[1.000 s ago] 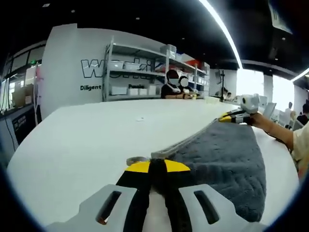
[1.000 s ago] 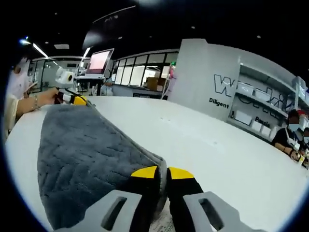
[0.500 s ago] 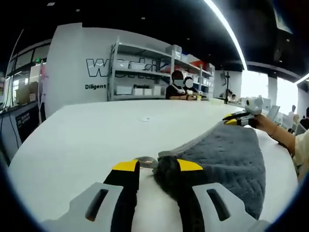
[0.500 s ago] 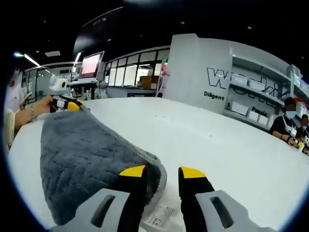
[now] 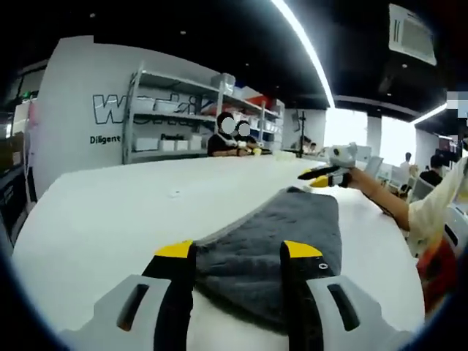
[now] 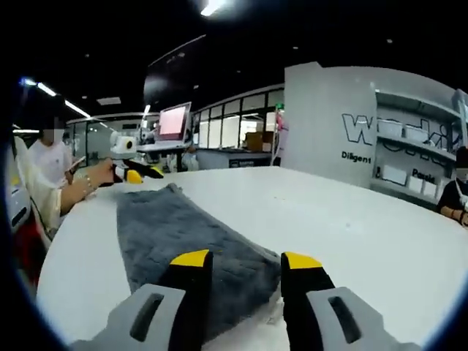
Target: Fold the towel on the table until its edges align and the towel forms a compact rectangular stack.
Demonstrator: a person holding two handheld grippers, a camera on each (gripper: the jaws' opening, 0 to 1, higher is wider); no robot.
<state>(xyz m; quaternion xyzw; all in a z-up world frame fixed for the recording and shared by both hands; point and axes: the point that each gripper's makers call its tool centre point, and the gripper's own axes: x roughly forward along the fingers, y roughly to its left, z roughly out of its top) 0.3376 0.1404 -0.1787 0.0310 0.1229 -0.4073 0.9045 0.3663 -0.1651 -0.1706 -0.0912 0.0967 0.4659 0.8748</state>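
Observation:
A grey quilted towel (image 5: 285, 230) lies folded in a long strip on the white table (image 5: 110, 212). My left gripper (image 5: 238, 252) is open, its yellow-tipped jaws standing on either side of the towel's near end, with nothing gripped. The right gripper (image 5: 322, 175), held by a hand, hovers just past the far end. In the right gripper view the same towel (image 6: 183, 227) stretches away from my open right gripper (image 6: 246, 259), whose jaws straddle the near edge. The left gripper (image 6: 135, 174) sits beyond the far end, off the cloth.
The white table (image 6: 351, 219) stretches wide beside the towel. Shelves with bins (image 5: 172, 121) and seated people (image 5: 230, 139) stand beyond its far edge. A monitor (image 6: 174, 121) stands behind the table. The person's sleeve (image 5: 439, 208) comes in from the right.
Both grippers opened and let go of the towel's corners, then drew back a little. The towel now lies flat on the table.

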